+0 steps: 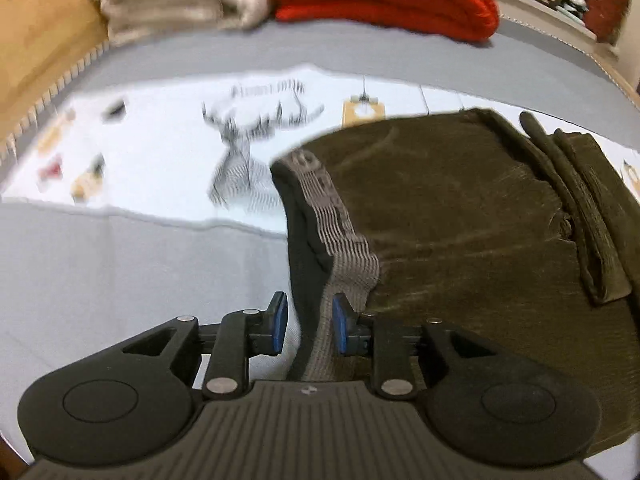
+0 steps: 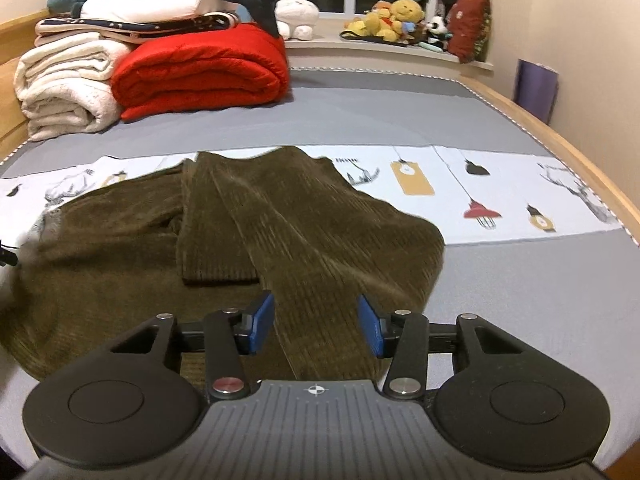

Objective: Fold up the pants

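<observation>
On the grey bed, folded blankets.

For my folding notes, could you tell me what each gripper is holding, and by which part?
The left gripper has the pants' grey waistband between its pads; a firm grip cannot be told. The right gripper is open, holding nothing.

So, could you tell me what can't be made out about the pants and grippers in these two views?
- Left wrist view: whether the left gripper pinches the waistband; the pads sit close, but contact is unclear.
- Left wrist view: the print on the white sheet is smeared by motion blur.
- Right wrist view: the pants near edge is hidden by the right gripper.
- Right wrist view: the waistband end is cut off at the left edge.
</observation>
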### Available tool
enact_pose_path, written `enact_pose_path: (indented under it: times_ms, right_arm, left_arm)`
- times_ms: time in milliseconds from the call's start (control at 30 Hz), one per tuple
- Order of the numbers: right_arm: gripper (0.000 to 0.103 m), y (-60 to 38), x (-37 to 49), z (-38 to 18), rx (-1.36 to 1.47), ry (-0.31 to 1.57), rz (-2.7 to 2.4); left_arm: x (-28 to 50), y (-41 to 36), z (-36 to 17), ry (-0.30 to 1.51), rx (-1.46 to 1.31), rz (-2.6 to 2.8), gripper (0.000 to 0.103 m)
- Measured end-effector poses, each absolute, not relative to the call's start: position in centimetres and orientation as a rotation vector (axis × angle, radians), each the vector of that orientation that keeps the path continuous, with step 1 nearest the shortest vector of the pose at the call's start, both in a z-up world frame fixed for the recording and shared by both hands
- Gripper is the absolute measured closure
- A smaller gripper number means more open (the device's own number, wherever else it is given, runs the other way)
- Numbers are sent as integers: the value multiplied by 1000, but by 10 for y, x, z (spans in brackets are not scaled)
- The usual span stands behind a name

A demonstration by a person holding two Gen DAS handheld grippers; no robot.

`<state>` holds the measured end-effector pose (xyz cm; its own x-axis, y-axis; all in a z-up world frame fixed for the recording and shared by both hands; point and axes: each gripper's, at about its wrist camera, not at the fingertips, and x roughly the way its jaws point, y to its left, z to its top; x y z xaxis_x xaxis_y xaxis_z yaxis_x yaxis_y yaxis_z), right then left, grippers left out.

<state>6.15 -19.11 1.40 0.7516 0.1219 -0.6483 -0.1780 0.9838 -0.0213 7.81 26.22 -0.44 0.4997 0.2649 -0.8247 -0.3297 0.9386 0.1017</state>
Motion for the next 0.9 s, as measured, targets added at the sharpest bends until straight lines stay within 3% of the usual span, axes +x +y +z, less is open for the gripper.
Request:
enact_pose_path:
  times_ms: [167,367,500,800,900]
  right_arm:
    - [53,-179,93,45,-208,673,324]
    - [50,-153,136,16,-344,672,390]
    - [51,-135,155,-29,-391,844,417]
    - [47,-95,168,-60,-585,872,475]
    - [52,-93,169,-77,-681,905,433]
  left_arm:
    - [84,225,24,898,-69,273,49]
    - [104,187,32,840,-83,190,39]
    - [120,169,28,831,-29,172,39]
    - [136,179,7,947,-61,185,39]
    - [137,181,5,971,-48,196,39]
